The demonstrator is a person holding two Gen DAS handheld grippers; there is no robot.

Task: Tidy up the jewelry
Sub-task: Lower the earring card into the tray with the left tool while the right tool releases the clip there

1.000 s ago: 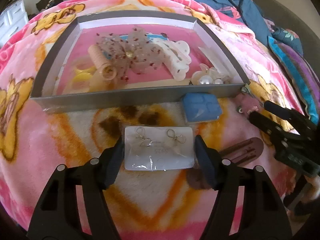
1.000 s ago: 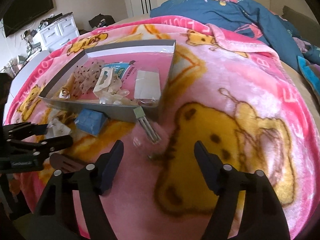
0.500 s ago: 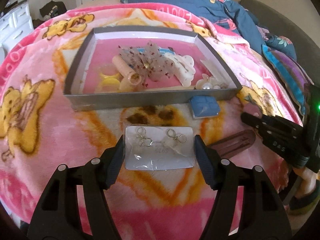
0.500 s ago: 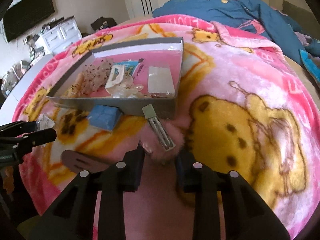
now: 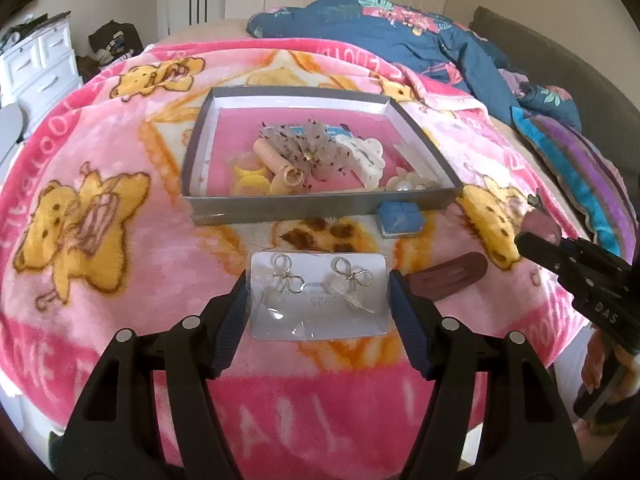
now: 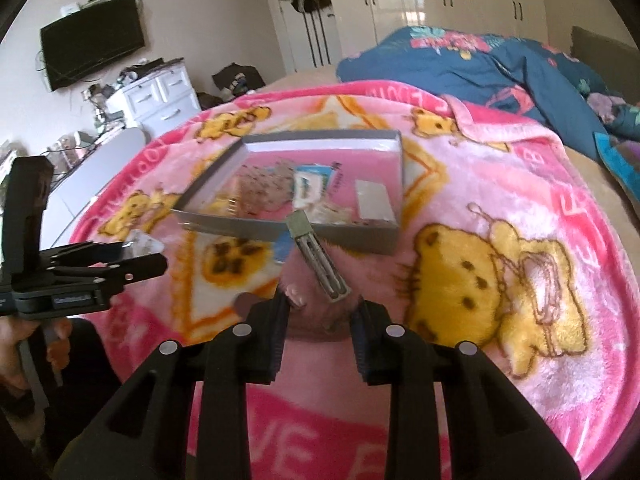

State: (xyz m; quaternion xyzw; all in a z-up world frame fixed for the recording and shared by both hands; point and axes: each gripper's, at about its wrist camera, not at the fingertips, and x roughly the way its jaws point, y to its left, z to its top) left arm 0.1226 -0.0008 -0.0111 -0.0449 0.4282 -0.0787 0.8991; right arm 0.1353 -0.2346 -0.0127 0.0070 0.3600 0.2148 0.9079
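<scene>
The left gripper (image 5: 318,304) pinches a bagged card of bow earrings (image 5: 319,295) by its short edges; the card's long axis runs straight across from jaw to jaw, bows towards the grey tray (image 5: 320,209) ahead. The right gripper (image 6: 320,322), jaws narrowed, clamps what looks like a fuzzy pink hair clip (image 6: 320,270), blurred; its metal bar points away from the jaws towards the tray.

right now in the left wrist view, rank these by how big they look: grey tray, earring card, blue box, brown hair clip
1. grey tray
2. earring card, though it sits nearest the camera
3. brown hair clip
4. blue box, close to the clip, so that order is unsure
</scene>
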